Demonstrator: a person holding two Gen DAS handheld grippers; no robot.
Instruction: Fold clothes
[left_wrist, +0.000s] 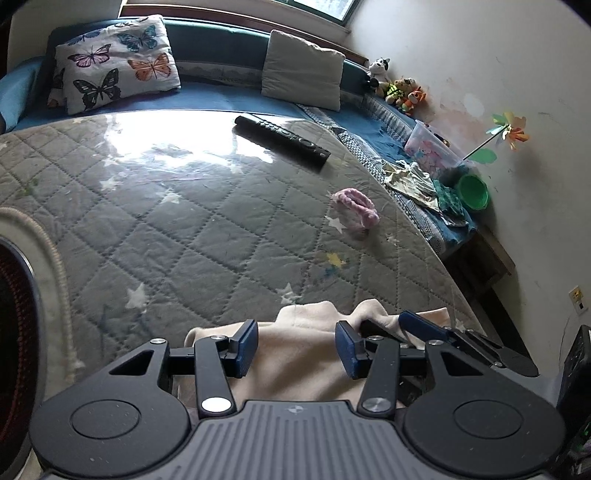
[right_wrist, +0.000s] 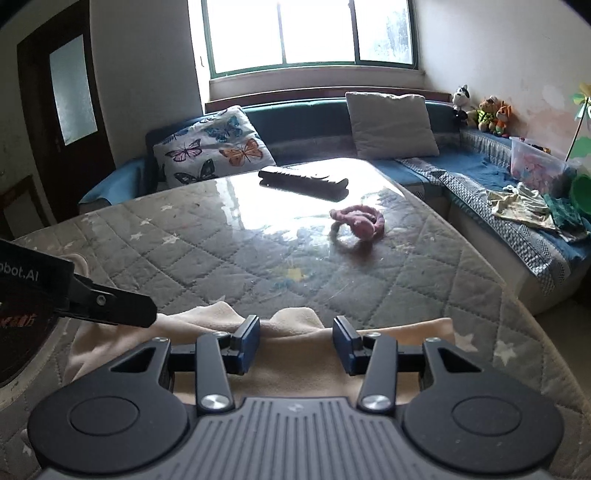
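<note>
This is a living room in a home. A sofa (right_wrist: 424, 162) with a butterfly pillow (right_wrist: 214, 147) sits at twelve o'clock, soft toys (right_wrist: 487, 114) at two o'clock.

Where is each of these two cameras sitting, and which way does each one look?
Left wrist: sits on the left gripper, looking over the cream garment and table toward the sofa; its jaws stand apart, right gripper's fingers beside.
Right wrist: sits on the right gripper, facing the window; left gripper's tip enters left.
Both share the remote and pink scrunchie.
</note>
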